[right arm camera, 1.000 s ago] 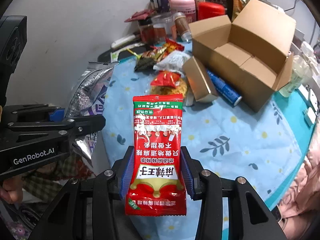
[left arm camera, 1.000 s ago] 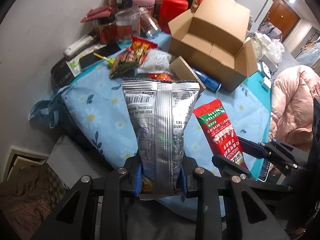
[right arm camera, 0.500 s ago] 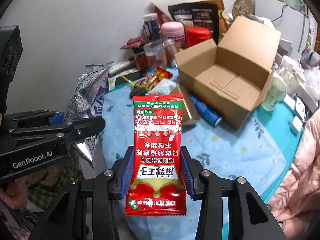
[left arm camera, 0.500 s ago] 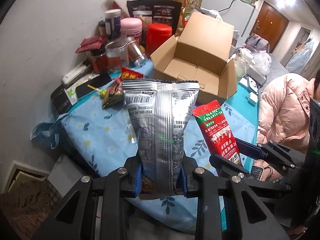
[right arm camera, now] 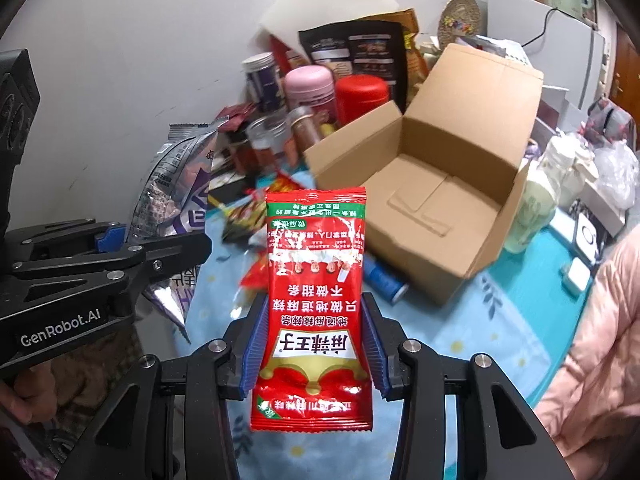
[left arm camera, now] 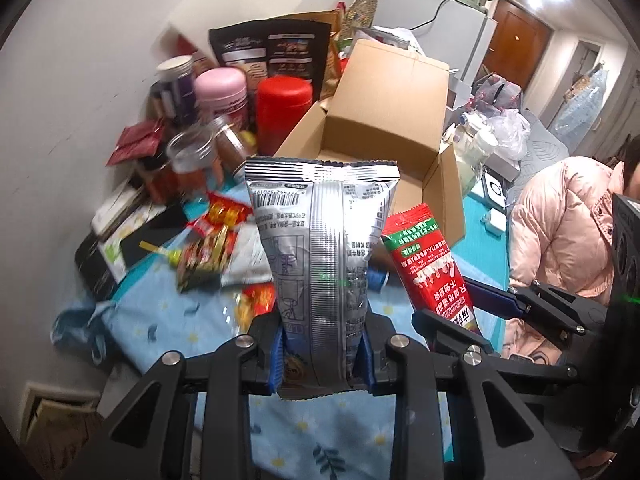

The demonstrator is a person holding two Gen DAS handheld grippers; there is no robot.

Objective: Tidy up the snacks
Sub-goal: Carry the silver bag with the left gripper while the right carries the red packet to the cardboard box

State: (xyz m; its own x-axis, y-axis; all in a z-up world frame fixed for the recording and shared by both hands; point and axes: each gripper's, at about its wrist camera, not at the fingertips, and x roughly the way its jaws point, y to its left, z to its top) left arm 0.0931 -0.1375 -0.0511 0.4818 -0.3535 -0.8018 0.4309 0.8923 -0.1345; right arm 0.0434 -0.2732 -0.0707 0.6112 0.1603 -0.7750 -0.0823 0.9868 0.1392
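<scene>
left gripper (left arm camera: 323, 354) pinching a silver foil snack bag (left arm camera: 322, 256) and right gripper (right arm camera: 312, 354) pinching a red sachet (right arm camera: 314, 280) by their bottom ends, either could probably snag the open brown cardboard box (right arm camera: 436, 200) rim and slip

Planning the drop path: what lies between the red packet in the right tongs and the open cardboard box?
In the right wrist view, only flowered cloth and a blue tube at the box's foot lie beyond the red packet.
</scene>
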